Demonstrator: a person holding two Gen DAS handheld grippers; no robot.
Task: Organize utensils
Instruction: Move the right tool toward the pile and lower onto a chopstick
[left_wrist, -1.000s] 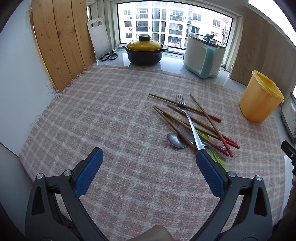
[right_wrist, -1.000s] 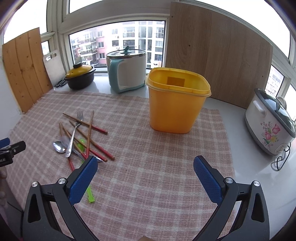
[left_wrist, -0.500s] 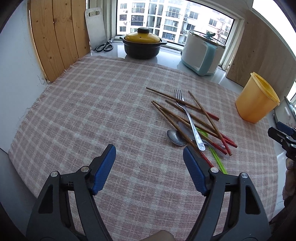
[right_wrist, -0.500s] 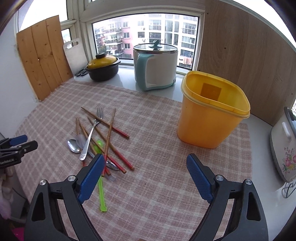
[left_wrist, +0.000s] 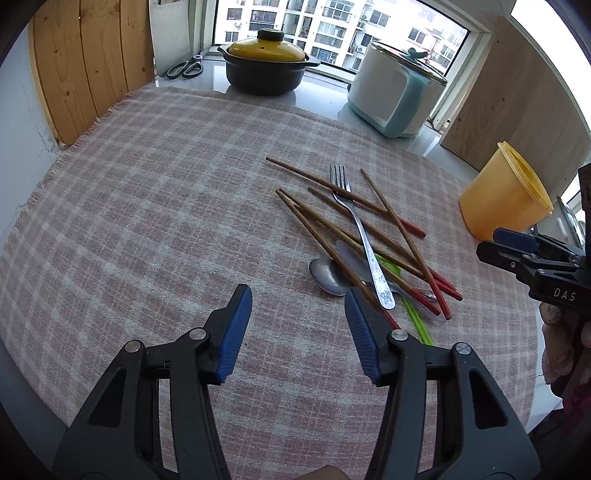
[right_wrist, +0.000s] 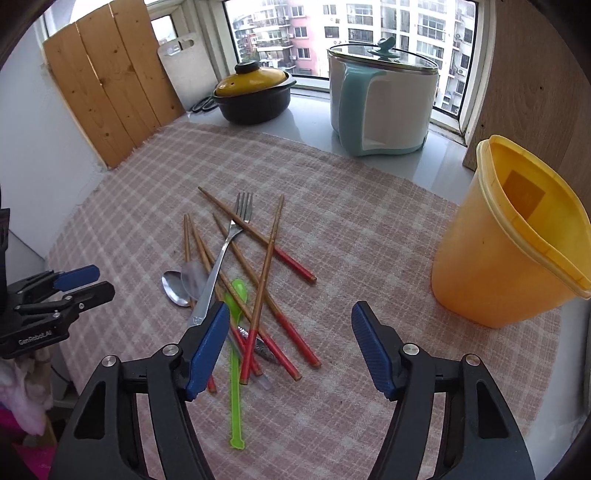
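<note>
The biggest risk was the tangle: chopsticks (right_wrist: 236, 254), fork (right_wrist: 225, 254) and spoons (right_wrist: 173, 288) lay crossed on the bench at 10 o'clock from the tub (right_wrist: 513, 251), so lifting one could drag or flick others. Both tools hovered low, tilted down. The right gripper (right_wrist: 288, 347) and the left gripper (left_wrist: 297, 326) had jaws spread, holding nothing.

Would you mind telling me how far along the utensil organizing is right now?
Nothing looks done: the yellow container holds no visible utensils. Both the left gripper and right gripper are open and empty. The fork, spoons and chopsticks remain piled on the cloth.
</note>
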